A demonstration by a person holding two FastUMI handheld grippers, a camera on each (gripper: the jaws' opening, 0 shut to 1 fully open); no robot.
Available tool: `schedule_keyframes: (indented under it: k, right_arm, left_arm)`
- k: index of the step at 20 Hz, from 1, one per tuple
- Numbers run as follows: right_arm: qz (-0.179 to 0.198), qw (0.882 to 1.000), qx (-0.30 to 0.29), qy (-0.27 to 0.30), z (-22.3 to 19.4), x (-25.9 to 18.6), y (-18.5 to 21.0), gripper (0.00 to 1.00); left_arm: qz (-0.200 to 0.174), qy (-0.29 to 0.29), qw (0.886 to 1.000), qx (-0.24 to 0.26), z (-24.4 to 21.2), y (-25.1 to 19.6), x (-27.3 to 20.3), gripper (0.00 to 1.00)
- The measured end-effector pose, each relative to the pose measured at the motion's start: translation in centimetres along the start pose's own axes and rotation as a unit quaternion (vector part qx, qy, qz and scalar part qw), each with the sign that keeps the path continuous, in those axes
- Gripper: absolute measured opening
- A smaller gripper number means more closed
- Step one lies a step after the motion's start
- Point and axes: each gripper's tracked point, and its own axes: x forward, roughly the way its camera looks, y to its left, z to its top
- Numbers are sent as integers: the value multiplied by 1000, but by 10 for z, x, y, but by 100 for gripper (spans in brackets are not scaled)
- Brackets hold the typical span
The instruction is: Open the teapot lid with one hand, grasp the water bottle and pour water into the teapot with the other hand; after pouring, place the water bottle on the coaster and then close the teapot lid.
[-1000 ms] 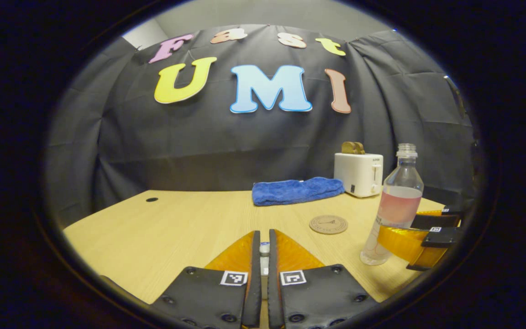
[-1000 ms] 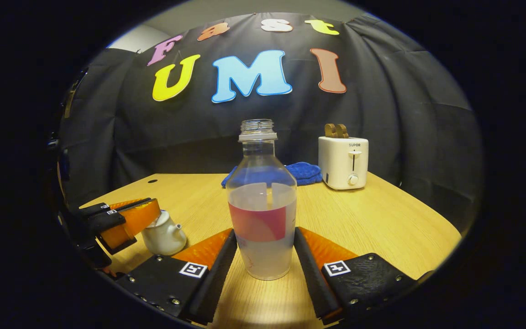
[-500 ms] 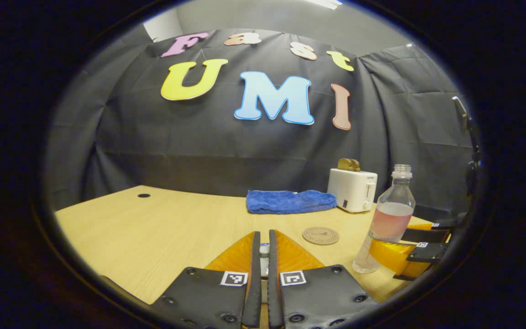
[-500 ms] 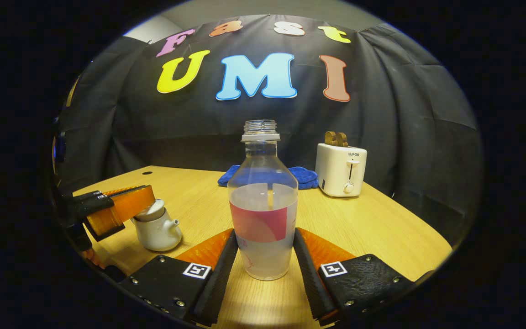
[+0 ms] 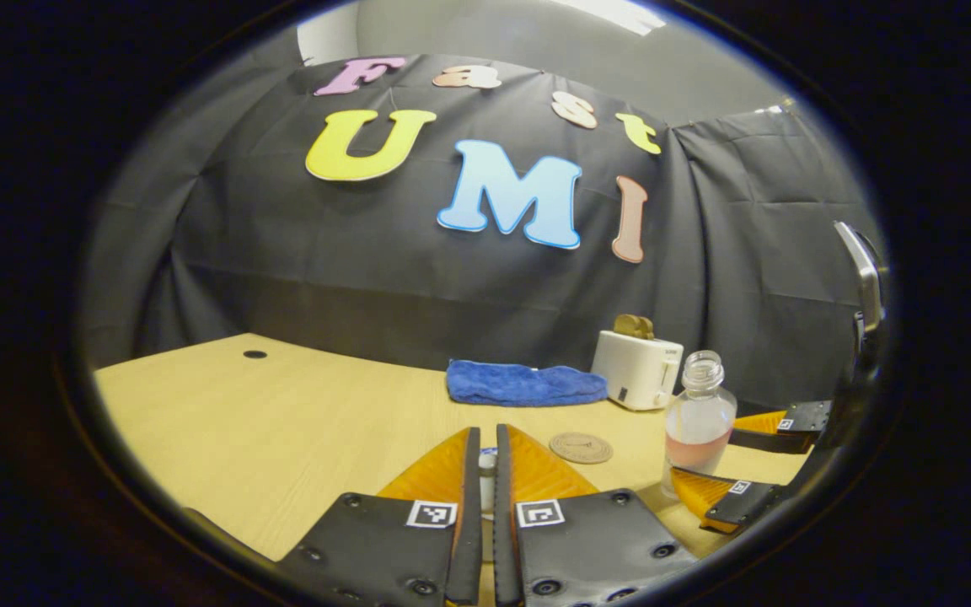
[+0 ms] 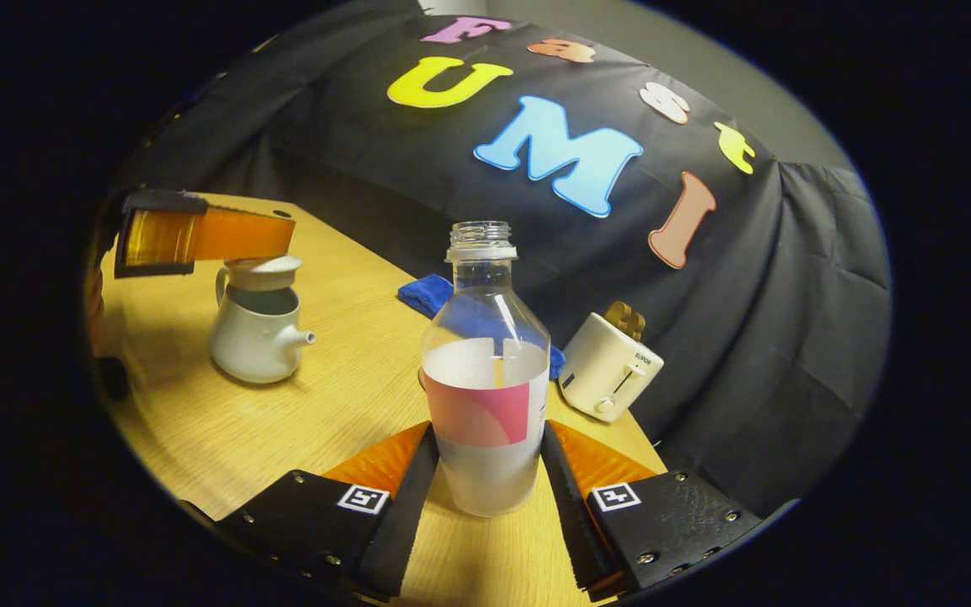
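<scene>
In the right gripper view my right gripper (image 6: 487, 440) is shut on an uncapped clear water bottle (image 6: 485, 371) with a pink label, about half full. To its left stands the white teapot (image 6: 254, 333), open at the top. Its lid (image 6: 264, 271) hangs just above the opening, under the left gripper (image 6: 276, 243). In the left gripper view my left gripper (image 5: 486, 474) is shut on the lid's small knob (image 5: 486, 460). Farther right there, the bottle (image 5: 699, 417) stands between the fingers of the right gripper (image 5: 717, 459). The round brown coaster (image 5: 581, 448) lies on the table left of the bottle.
A folded blue towel (image 5: 526, 384) and a white toaster (image 5: 635, 368) sit at the back of the wooden table (image 5: 266, 421) against the black cloth. In the right gripper view the toaster (image 6: 608, 367) is right of the bottle and the towel (image 6: 428, 293) behind it.
The left gripper has risen with the lid, which now hangs clear of the teapot. The right gripper view has tilted and shifted with the bottle still gripped.
</scene>
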Motion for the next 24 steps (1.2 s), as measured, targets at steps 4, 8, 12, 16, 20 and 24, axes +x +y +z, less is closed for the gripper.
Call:
schedule_keyframes:
  k: [4, 8, 12, 16, 20, 24]
  right_arm:
    - [-1, 997, -78, -3, 13, 6, 4, 73]
    - [-1, 988, -154, -6, 22, 13, 14, 72]
    - [-6, 971, -241, -1, 25, 14, 19, 72]
    - [-11, 948, -317, 3, 36, 16, 15, 72]
    - [-11, 921, -389, 6, 45, 15, 15, 72]
    - [-24, 886, -463, -2, 60, 16, 11, 72]
  left_arm:
    - [-2, 0, 1000, -18, 5, 20, -5, 12]
    - [14, 5, 1000, -24, 3, 54, -18, 12]
    - [18, 13, 999, -24, -1, 69, -23, 12]
    - [12, 15, 1000, -19, -3, 79, -28, 12]
    - [5, 16, 999, -35, -4, 84, -27, 12]
    - [1, 16, 999, -39, -5, 85, -27, 12]
